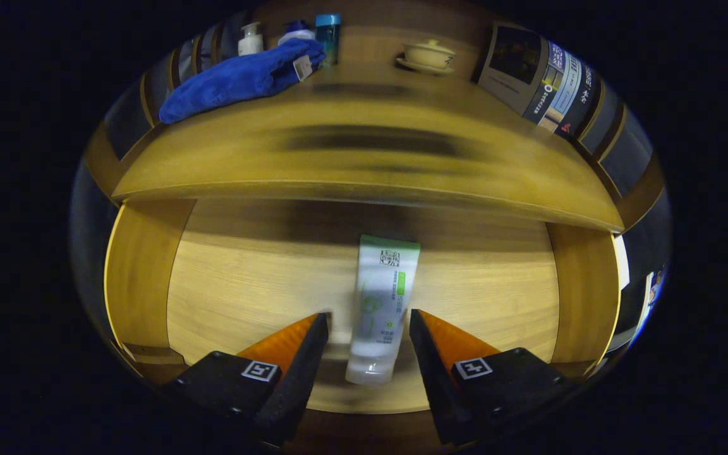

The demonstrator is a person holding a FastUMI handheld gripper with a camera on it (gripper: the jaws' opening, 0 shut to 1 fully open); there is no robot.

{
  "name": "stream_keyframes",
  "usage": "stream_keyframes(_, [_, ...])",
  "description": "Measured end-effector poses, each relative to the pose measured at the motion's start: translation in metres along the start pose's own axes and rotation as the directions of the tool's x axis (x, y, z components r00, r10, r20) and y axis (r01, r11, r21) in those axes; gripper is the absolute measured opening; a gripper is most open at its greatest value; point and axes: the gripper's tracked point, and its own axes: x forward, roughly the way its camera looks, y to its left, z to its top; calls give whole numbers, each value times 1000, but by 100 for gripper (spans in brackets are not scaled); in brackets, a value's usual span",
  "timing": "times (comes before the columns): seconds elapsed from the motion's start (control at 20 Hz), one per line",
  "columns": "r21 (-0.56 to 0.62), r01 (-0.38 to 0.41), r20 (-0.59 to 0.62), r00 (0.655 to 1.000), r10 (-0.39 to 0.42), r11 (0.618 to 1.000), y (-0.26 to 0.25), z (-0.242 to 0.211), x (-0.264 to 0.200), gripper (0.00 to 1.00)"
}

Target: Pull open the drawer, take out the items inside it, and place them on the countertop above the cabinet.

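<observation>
We see a white-and-green soft plastic squeeze tube lying flat on the pale wood floor of the pulled-out drawer, its small print too blurred to make out and its near end between the orange-and-black fingers of our claw, which stands released with a gap on each side. Above it the glossy wooden bench is smeared by motion blur. At its back lie a rumpled blue towel, a cream lidded cup on a saucer and some bottles cut off at the top.

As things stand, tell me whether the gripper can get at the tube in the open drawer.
Probably yes. The gripper is open, with the white and green tube lying on the drawer floor between its fingers, a gap on each side. Nothing blocks it; the countertop edge sits beyond the tube.
</observation>
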Motion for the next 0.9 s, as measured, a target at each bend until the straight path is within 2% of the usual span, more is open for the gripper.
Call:
stream_keyframes(0.25, [-54, 17, -45, 999, -19, 998, -7, -8, 1, 63])
stream_keyframes(0.35, [-46, 10, -49, 999, -12, 999, -6, -13, 0, 57])
stream_keyframes(0.45, [-10, 3, -26, 1000, -3, 1000, -5, -14, -1, 46])
stream_keyframes(0.6, [38, -39, -10, 999, 39, 999, -4, -13, -16, 46])
stream_keyframes(0.9, [24, -72, 28, 997, 72, 997, -11, -23, -58, 46])
